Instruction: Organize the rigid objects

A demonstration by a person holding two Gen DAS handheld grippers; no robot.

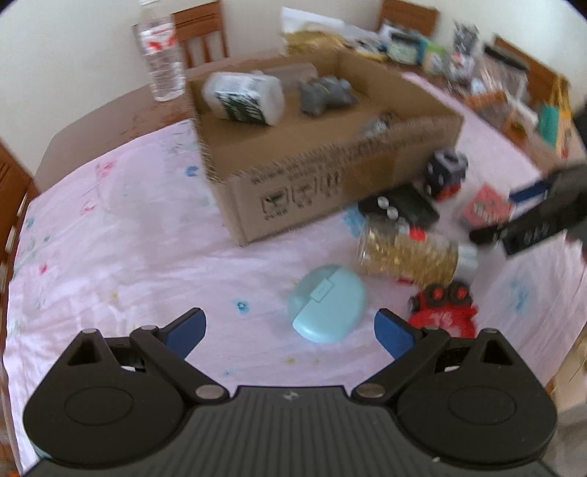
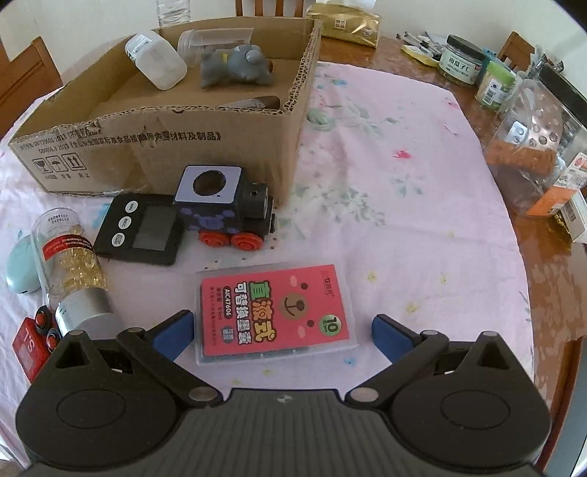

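Both grippers hang low over the table, pointing forward. The left gripper [image 1: 290, 330] has its jaws spread wide; the right gripper [image 2: 282, 330] gapes equally, gripping nothing.

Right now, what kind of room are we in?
Probably a dining room at home: a wooden table under a pink flowery cloth, wooden chairs around it, and food jars at the far edge.
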